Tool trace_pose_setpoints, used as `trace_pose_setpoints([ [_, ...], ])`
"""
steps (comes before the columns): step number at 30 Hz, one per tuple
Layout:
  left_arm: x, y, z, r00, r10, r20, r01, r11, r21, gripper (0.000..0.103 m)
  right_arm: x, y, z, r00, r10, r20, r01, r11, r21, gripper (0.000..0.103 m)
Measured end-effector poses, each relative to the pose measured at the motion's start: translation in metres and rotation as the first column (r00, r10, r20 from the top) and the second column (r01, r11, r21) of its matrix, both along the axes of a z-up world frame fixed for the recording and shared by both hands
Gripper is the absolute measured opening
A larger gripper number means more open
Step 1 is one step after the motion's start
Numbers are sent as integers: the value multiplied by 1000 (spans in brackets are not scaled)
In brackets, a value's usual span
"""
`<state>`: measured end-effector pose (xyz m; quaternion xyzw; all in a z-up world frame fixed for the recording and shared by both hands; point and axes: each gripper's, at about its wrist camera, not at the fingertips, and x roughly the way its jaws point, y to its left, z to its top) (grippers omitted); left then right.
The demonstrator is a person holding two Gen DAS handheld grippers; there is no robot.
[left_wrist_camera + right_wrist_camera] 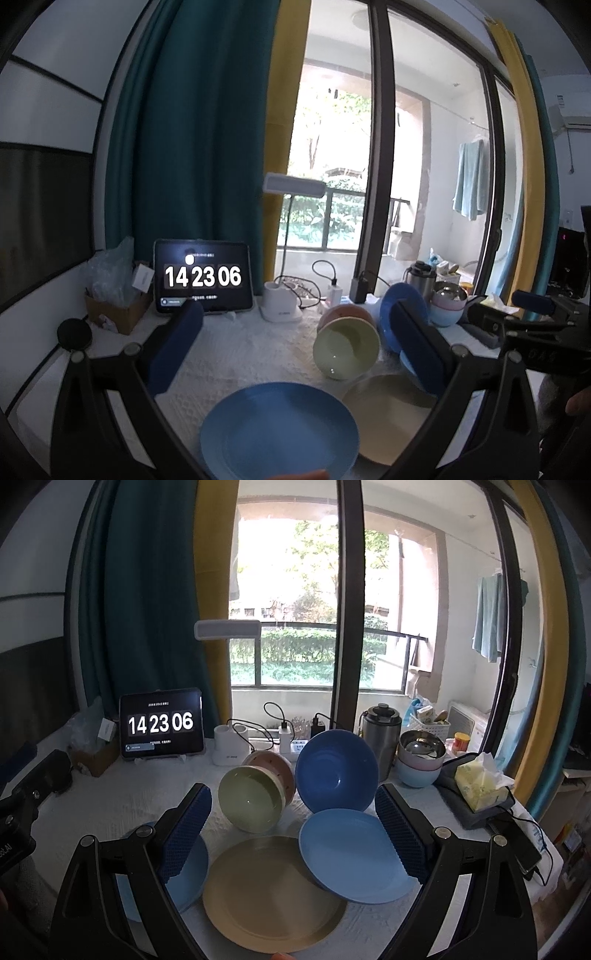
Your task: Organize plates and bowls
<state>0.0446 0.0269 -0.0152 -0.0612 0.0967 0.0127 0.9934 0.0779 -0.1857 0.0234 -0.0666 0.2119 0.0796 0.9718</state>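
The left claw (pixel 295 339) gapes wide and empty above a blue plate (pixel 279 428) at lower centre of the left wrist view; a green bowl (pixel 345 349) lies tipped at centre right. In the right wrist view, the right claw (pixel 293 819) is equally wide, tan plate (pixel 273 893) below. Nothing is gripped; stacking likely starts by closing on a plate rim.

A black-framed tablet (pixel 161 725) propped at the left of the frame shows large white clock digits on its dark screen: "14 23 06". Smaller lines of text above and below the digits are too small to read. At the far left edge, a black gripper body (pixel 11 843) carries partial white lettering ending in ".AI".
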Motion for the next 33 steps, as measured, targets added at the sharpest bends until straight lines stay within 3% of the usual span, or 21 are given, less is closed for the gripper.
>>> trace_pose_setpoints([
  [19,34,39,-43,990,61,-126,-64,998,-16,102,41,50,-35,991,55,-123,-62,997,-55,93],
  [33,56,66,-93,957,97,-272,-102,995,-5,102,64,85,-81,960,105,-258,-130,988,-81,91],
])
